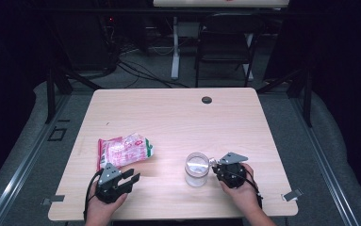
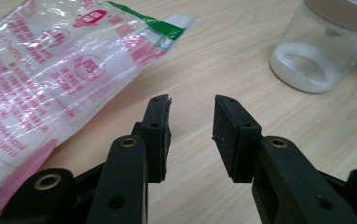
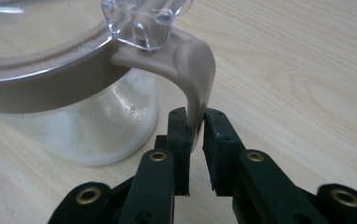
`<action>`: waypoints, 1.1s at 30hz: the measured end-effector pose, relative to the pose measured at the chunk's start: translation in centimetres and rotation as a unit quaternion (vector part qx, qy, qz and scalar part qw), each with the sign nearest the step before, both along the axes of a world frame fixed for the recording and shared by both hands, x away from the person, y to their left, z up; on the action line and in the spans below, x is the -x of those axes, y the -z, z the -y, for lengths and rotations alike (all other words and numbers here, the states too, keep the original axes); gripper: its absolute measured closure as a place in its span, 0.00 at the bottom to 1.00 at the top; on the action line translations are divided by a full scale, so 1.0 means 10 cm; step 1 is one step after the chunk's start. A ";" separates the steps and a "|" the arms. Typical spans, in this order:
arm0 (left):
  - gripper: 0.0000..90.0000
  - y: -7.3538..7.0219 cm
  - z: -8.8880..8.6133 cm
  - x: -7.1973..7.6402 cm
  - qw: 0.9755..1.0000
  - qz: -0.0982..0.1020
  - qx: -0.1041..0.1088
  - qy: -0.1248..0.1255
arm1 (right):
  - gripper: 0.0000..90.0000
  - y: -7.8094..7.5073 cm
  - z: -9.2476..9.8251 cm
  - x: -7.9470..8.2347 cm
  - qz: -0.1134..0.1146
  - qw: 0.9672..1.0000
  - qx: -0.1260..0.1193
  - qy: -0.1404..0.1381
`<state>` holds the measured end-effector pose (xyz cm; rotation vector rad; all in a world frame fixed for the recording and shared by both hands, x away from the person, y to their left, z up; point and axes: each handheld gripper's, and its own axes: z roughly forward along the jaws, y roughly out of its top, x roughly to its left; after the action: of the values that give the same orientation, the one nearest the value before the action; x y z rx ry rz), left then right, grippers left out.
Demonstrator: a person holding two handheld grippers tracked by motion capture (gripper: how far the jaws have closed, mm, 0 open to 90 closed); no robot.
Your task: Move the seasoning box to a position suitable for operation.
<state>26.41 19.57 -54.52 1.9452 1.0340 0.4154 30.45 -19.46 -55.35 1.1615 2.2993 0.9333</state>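
Right gripper (image 3: 195, 122) clamped on clear jar's (image 3: 97, 121) curved beige latch (image 3: 192, 65); left gripper (image 2: 192, 107) agape beside crinkly plastic bag (image 2: 50, 70).

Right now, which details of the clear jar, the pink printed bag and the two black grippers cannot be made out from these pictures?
- Clear glass jar: right gripper view, top edge crops its lid; whether the latch is locked is unclear.
- Beige clasp tab: sits between the right gripper pads; firm pressing is uncertain.
- Pink printed plastic bag: left gripper view, left edge crops it; print blurred.
- Bag: high view, text too small.
- Left gripper: open, holding nothing.
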 end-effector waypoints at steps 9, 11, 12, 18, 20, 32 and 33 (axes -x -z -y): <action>0.73 0.01 0.04 0.01 1.000 -0.002 0.002 0.007 | 0.89 -0.01 -0.06 0.15 -0.002 1.000 -0.005 -0.019; 0.73 0.01 0.03 0.02 1.000 -0.004 0.002 0.007 | 0.89 0.00 -0.08 0.18 -0.004 1.000 -0.012 -0.022; 0.74 0.01 0.03 0.02 1.000 -0.004 0.002 0.008 | 0.89 0.00 -0.10 0.21 -0.006 1.000 -0.013 -0.023; 0.73 0.01 0.02 0.05 1.000 -0.005 0.000 0.008 | 0.88 0.01 -0.17 0.30 -0.007 0.999 -0.012 -0.039; 0.73 0.01 0.02 0.05 1.000 -0.005 -0.001 0.008 | 0.88 0.01 -0.17 0.30 -0.006 0.999 -0.015 -0.039; 0.71 0.06 0.00 0.02 1.000 -0.017 -0.006 -0.025 | 0.75 -0.06 -0.09 0.34 -0.018 0.997 -0.060 -0.053; 0.70 0.06 0.00 0.02 1.000 -0.017 -0.006 -0.025 | 0.74 -0.06 -0.09 0.35 -0.016 0.997 -0.057 -0.052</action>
<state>26.26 19.61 -55.12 1.9469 1.1058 0.4170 26.96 -18.60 -54.73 1.1177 2.3792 1.1049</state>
